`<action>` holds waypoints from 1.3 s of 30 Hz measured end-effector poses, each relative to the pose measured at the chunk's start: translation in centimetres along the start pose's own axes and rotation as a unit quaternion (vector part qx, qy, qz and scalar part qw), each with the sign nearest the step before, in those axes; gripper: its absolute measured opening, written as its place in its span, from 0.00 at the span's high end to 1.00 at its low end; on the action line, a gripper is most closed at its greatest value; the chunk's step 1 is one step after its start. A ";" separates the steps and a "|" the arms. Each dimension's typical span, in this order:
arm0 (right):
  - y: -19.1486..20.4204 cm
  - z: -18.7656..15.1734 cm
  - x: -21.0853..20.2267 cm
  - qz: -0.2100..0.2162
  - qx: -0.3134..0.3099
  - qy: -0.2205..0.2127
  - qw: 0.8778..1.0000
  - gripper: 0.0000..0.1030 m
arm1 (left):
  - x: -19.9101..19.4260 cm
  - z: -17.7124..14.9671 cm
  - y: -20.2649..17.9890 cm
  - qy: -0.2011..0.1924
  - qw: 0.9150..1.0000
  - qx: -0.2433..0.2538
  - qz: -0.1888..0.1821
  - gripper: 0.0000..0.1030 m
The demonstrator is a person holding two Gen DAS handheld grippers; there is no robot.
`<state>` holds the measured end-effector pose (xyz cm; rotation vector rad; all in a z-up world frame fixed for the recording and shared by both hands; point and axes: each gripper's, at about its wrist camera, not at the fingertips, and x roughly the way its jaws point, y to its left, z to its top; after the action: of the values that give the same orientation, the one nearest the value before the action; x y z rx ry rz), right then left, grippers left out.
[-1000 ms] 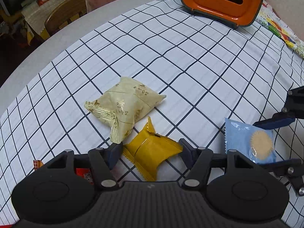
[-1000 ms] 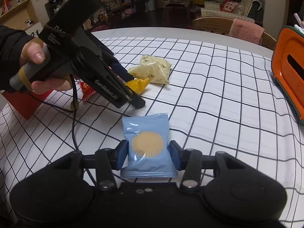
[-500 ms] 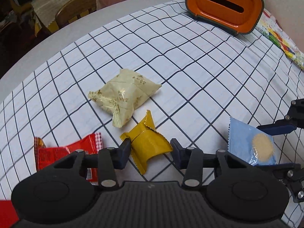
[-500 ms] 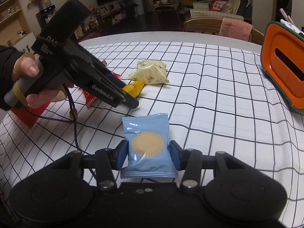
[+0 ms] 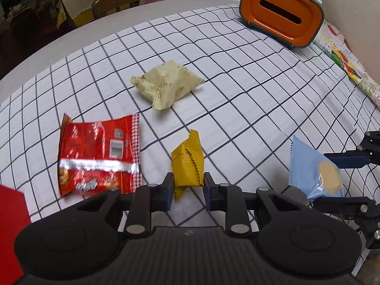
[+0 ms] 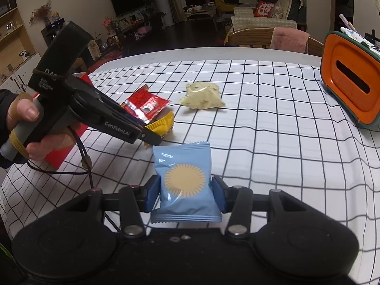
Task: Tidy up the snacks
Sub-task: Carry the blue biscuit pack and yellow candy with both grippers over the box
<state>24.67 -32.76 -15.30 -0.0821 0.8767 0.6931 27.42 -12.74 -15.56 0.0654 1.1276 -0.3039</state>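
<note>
Right now, near to far:
Left claw [image 5: 187, 187]: closed on the yellow snack packet [image 5: 188, 166], one finger pressed to each side of its lower half; the packet's crimped top points away from the claw.
Right claw [image 6: 185, 196]: closed on the light blue snack packet [image 6: 184, 185], which stands upright between the fingers with its sun-shaped print facing the camera and its bottom seam hanging below the pads.
Light blue packet from the left wrist view [image 5: 313, 168]: off to the right of the left claw, pinched between the right claw's blue fingers [image 5: 346, 161].
Left claw from the right wrist view [image 6: 152, 137]: ahead and left of the right claw, gripped by the person's left hand [image 6: 35, 128]; its tips sit over the yellow packet, just beyond the blue packet's top edge.
Red snack bag [image 5: 97, 156]: lying flat on the table's checked cloth [image 5: 237, 83], just left of the left claw.
Beige snack bag [image 5: 166, 84]: further out, ahead of the left claw, apart from the other packets.
Red flat object [image 5: 10, 211]: at the left claw's near left, cut off by the frame edge.
Orange container with a slot [image 5: 282, 16]: far ahead and to the right, near the table's far edge.
Wooden chair with a pink cloth [image 6: 282, 38]: beyond the table.
</note>
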 end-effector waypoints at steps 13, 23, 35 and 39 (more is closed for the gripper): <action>4.1 0.4 -2.4 0.010 0.023 -0.017 1.000 0.55 | -7.6 -5.3 3.2 -0.030 0.997 -0.075 -0.004 0.77; 11.2 3.5 -2.7 0.017 -0.017 -0.028 0.999 0.55 | -14.3 -8.8 6.9 -0.069 0.992 -0.107 0.005 0.77; 21.3 7.3 -0.9 0.017 -0.071 -0.041 0.997 0.55 | -20.5 -13.1 13.9 -0.107 0.985 -0.129 0.030 0.77; 24.4 8.3 0.6 0.012 -0.085 -0.038 0.996 0.55 | -22.1 -14.7 16.4 -0.117 0.983 -0.136 0.041 0.77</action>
<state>16.22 -10.54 -5.27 -0.1956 0.7468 0.7882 10.33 10.55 -3.73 -0.1613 0.9220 -0.0792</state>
